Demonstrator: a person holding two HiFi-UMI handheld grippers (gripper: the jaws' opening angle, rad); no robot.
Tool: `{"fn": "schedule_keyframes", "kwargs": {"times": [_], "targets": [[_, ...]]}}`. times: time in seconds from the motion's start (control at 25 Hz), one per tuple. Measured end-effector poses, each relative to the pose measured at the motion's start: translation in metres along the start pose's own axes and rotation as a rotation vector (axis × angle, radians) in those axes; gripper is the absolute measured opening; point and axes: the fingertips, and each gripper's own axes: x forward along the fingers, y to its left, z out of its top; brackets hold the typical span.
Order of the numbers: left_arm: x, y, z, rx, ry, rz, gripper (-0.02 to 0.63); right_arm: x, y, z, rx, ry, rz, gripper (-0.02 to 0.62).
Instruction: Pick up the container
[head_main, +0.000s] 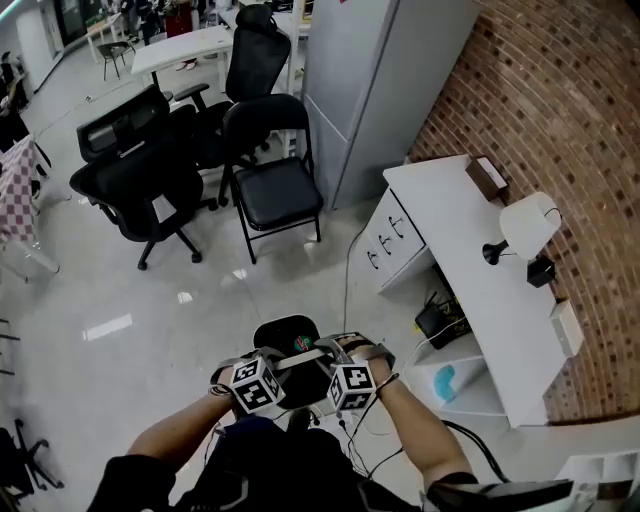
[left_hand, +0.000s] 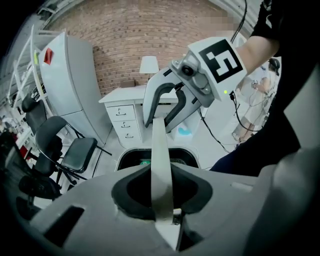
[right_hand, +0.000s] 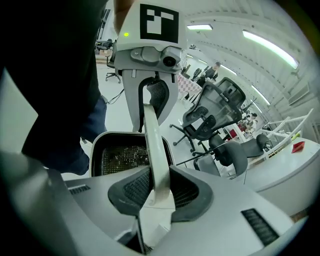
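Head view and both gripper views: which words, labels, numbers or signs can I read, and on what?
None can be read.
Marker cube: square marker pattern, no letters.
Red tag on the cabinet: too small.
Green spot in the container: blurred.

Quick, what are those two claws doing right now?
Left gripper: closed on the white handle of the container.
Right gripper: closed on the same handle.
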Motion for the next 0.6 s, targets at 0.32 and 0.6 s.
{"fn": "schedule_keyframes", "kwargs": {"times": [0.32,0.6], "targets": [[-0.056,0.013,0.037,0.062,-0.064,0.009,0.073,-0.050,-0.041,0.030,0.004,-0.003,-0.087,0.091],[-0.097,0.028,0.054,0.082,-0.120,0.025,0.072,-0.076,-0.067,0.057,0.019,0.007,-0.140,0.089]]}}
